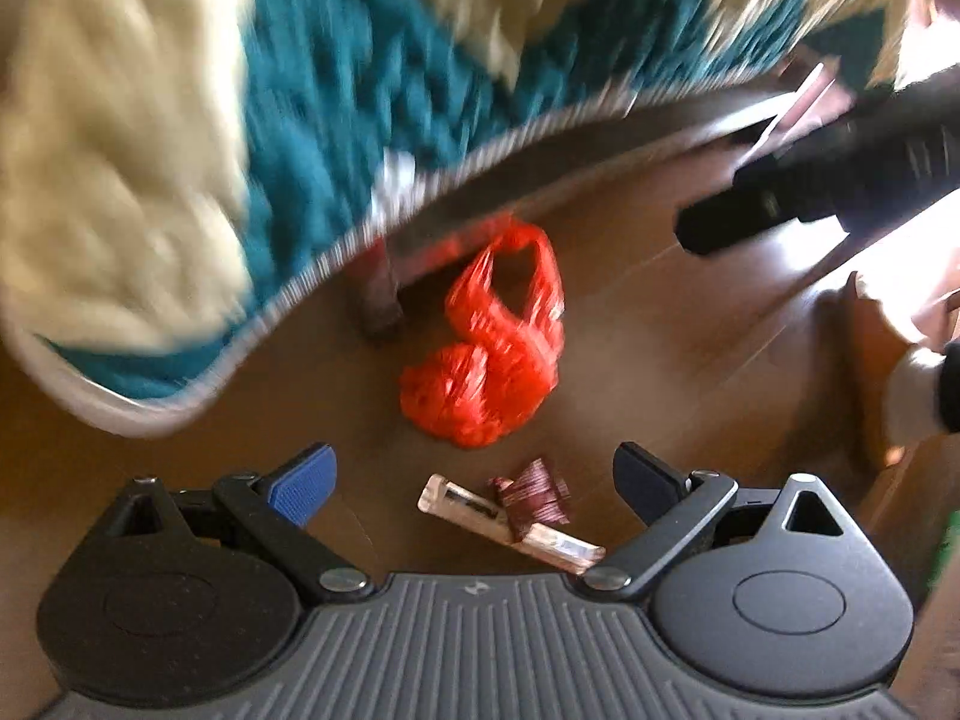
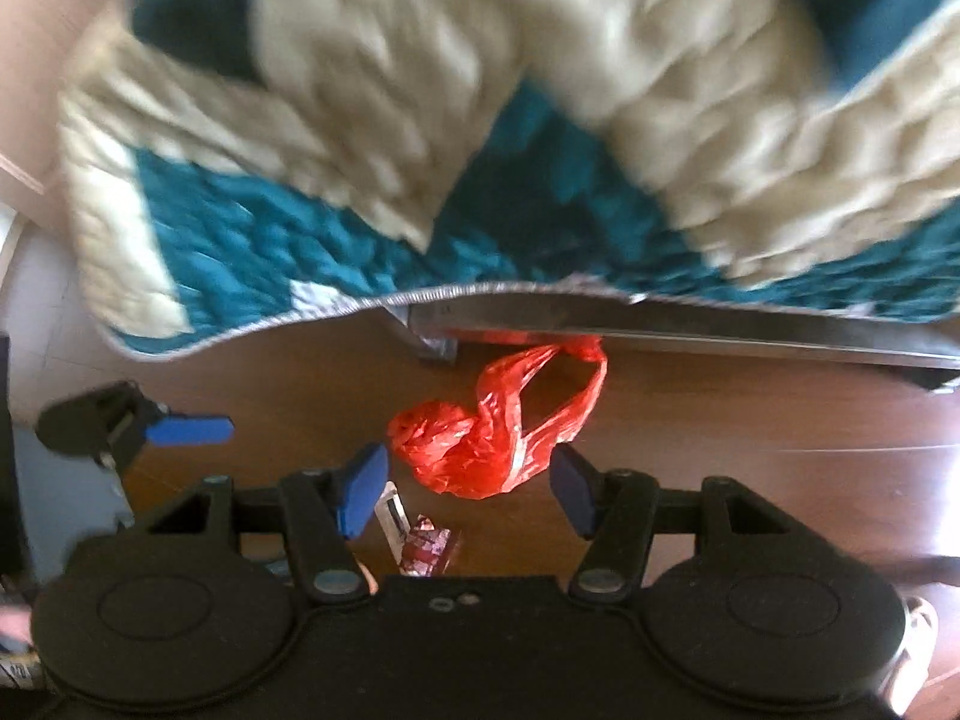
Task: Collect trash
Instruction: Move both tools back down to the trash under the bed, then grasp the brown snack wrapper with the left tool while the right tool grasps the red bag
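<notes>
Left gripper (image 1: 474, 483) spread wide, nothing between the blue pads, pointed steeply down at a brown wooden floor (image 1: 660, 324). Right gripper (image 2: 468, 489) likewise wide apart and empty, also aimed downward, with the left gripper's blue pad in sight at the left edge of its view. Just beyond both sets of fingertips, a crumpled red plastic bag (image 1: 492, 354) on the floor, handles stretched toward a bed frame leg (image 1: 381, 294). Nearer than the bag, a clear flat wrapper (image 1: 456, 501) and, lying on it, a small dark red striped wrapper (image 1: 534, 492), both on the floor and untouched. Above and behind, a teal and cream quilt (image 1: 180, 120) overhanging the bed edge. Heavy motion blur throughout.
</notes>
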The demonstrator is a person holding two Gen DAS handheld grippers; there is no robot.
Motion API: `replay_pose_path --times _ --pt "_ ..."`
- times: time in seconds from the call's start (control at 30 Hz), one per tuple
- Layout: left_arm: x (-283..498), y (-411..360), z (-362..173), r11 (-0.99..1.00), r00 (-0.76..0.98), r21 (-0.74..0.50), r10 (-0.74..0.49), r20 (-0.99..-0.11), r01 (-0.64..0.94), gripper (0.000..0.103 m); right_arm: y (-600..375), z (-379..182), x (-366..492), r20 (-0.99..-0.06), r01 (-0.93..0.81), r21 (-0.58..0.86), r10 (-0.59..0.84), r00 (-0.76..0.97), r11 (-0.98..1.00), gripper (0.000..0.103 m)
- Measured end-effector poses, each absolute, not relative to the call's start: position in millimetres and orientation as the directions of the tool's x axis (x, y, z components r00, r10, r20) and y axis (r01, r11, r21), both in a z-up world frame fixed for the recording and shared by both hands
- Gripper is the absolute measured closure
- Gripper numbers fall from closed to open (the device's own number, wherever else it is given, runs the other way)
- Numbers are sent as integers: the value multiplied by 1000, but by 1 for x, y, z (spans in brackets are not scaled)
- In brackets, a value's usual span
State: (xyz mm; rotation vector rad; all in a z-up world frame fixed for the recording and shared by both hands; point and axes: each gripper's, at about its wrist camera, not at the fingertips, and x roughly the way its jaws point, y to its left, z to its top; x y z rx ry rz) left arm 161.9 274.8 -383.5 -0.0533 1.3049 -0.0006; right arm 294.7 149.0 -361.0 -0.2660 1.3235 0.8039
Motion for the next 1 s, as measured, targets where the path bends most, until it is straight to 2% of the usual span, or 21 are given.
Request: replay_pose_path --times 0.13,0.33,0.53,0.73,0.8,0.87,0.9,1.0 --pt "158 278 -441 993 201 -93 -77 -976 -69 4 173 -409 296 -955 -702 222 295 -19 676 44" --pt "155 273 -498 978 171 -181 -161 -972 -107 4 195 -462 298 -959 -688 252 271 -83 680 44" --pt "152 262 -524 973 194 -192 -165 -967 -129 4 228 -500 299 -953 -665 285 280 -118 691 44" --pt "148 244 -535 988 193 -148 -137 -972 -48 4 255 -531 285 -967 -729 250 202 -155 638 43" --pt "148 242 -541 989 182 -147 -138 -974 -33 4 258 -534 281 -968 -738 243 200 -148 629 40" --pt "148 240 -544 991 177 -137 -132 -975 -12 12 262 -537 279 -972 -746 231 188 -144 624 39" --pt "148 239 -546 990 167 -138 -135 -977 -4 21 264 -538 278 -973 -748 227 185 -141 623 38" --pt "151 237 -548 992 172 -124 -125 -977 17 23 266 -541 274 -976 -753 212 169 -135 623 37"
